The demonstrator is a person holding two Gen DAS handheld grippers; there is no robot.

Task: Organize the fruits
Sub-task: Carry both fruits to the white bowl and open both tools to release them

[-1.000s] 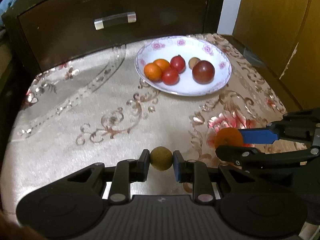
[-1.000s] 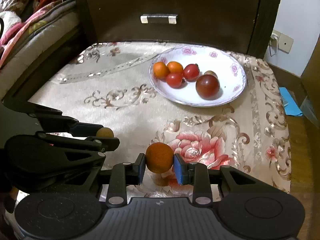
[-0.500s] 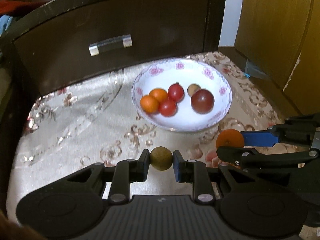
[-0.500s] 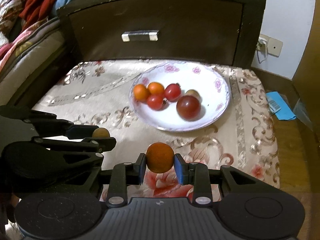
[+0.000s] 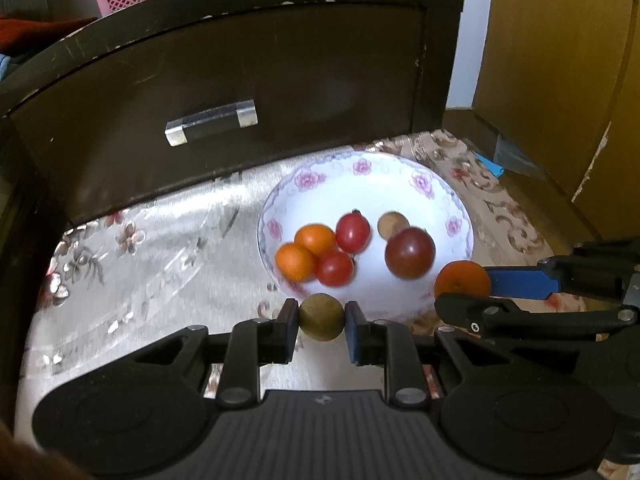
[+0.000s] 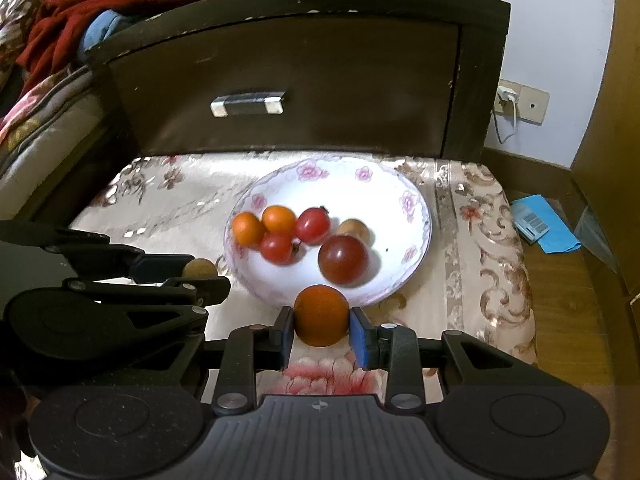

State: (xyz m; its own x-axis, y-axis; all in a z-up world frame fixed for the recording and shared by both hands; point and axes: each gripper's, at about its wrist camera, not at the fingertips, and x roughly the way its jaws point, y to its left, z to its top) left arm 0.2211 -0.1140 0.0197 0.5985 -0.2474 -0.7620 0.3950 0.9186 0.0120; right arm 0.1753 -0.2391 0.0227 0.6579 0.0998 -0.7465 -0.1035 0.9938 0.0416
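1. Brocade cloth, beige with scrollwork and pink flowers, covers the work surface.
2. At 12 o'clock behind the cloth stands a dark wooden drawer front with a clear bar handle.
3. At 2 o'clock in the right wrist view, a wall socket sits on the pale wall; at 3 o'clock a blue packet lies on the wooden floor.
4. A white bowl with pink flower print sits centrally on the cloth.
5. Bowl contents: two orange fruits, two red tomatoes, one dark red tomato, one brown fruit.
6. The left gripper is clamped on a brown-green fruit, just short of the bowl's near rim at 6 o'clock.
7. The right gripper is clamped on an orange, over the near rim.
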